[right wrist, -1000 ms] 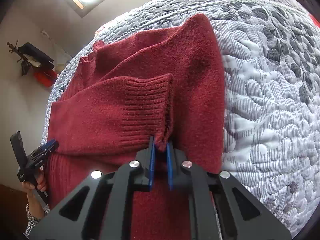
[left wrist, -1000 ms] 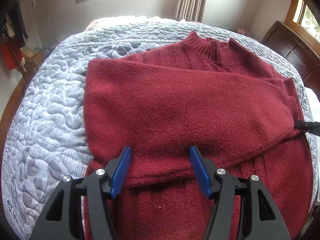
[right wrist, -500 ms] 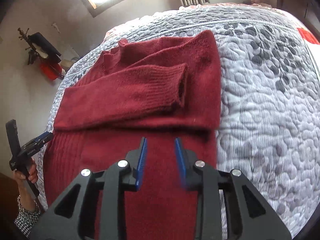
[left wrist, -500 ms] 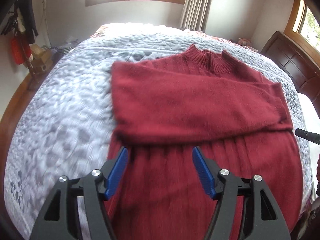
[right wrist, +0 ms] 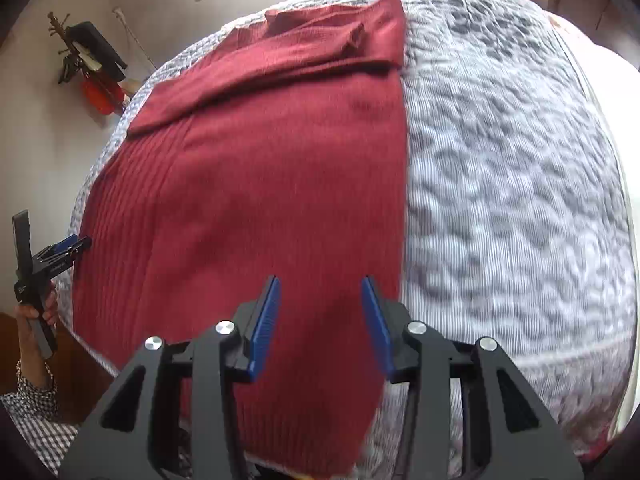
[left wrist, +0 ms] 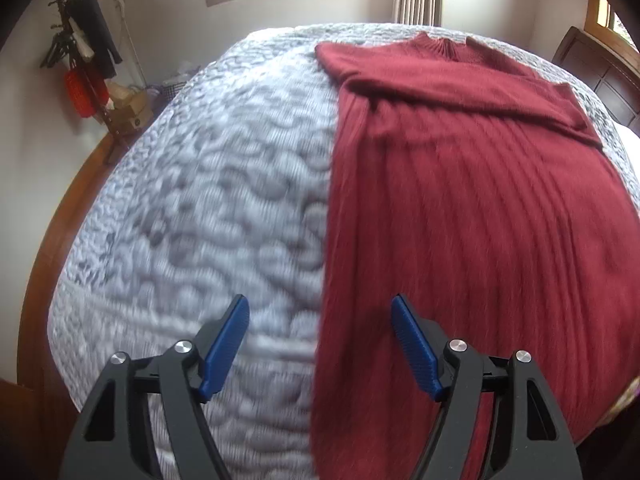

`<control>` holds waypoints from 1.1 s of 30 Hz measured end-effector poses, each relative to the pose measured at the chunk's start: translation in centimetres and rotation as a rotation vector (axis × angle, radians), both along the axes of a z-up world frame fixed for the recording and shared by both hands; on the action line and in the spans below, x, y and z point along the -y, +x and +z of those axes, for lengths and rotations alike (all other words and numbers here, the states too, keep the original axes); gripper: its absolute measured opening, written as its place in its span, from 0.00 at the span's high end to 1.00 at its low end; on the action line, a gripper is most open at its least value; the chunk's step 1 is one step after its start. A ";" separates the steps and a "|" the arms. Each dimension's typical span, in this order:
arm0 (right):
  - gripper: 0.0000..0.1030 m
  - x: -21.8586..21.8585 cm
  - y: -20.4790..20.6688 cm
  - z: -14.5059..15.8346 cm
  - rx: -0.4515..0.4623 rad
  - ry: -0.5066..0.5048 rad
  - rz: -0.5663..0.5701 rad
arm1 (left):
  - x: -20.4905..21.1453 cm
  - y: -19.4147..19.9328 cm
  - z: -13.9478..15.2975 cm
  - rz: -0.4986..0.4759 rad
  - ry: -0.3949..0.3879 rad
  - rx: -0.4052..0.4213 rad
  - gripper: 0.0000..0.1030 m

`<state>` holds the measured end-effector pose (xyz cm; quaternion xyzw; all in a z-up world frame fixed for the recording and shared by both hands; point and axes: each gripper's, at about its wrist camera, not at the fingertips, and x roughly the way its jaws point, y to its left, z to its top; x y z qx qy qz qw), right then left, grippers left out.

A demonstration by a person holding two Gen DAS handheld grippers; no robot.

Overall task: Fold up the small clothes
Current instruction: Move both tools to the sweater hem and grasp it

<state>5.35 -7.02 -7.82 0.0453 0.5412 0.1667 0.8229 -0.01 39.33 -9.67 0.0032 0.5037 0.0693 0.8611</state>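
Looking through the left wrist view, one red sweater (left wrist: 460, 200) lies flat on the bed (left wrist: 200, 200), collar at the far end and hem near the camera, with a sleeve (left wrist: 460, 88) already laid across the chest from left to right. The left gripper (left wrist: 320, 344) hangs just above the sweater's near left edge, its fingers spread wide with nothing between them: one blue pad sits over the grey quilt, the other over the red knit. Turning to the right wrist view, the same single sweater (right wrist: 260, 200) shows both sleeves tucked across the upper body, one cuff (right wrist: 354, 38) lying near the far right shoulder. The right gripper (right wrist: 320, 324) hovers over the near right part of the hem, fingers apart and empty. At the left edge a hand (right wrist: 32, 312) holds the left gripper beside the bed. By my judgement the sleeve folds are done and the body folds remain, probably bringing the hem up toward the collar. Counted: one garment, two sleeves folded in, two grippers, one bed.
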 end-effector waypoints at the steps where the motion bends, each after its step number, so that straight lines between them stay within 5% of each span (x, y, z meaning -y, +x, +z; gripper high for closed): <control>1: 0.59 0.1 -0.8 -0.2 -0.007 0.001 0.001 | 0.0 -0.6 -0.1 -0.003 0.001 -0.001 0.27; 10: 0.55 1.1 -5.9 -1.4 -0.023 0.033 -0.003 | 1.3 -4.1 -1.1 -0.039 -0.023 -0.037 0.23; 17: 0.51 2.6 -8.7 -1.6 -0.039 0.048 -0.020 | 2.8 -5.8 -1.9 -0.073 -0.120 -0.084 0.24; 33: 0.51 1.9 -9.3 -4.8 -0.121 0.151 0.011 | 4.0 -6.1 -2.8 -0.072 -0.165 -0.128 0.26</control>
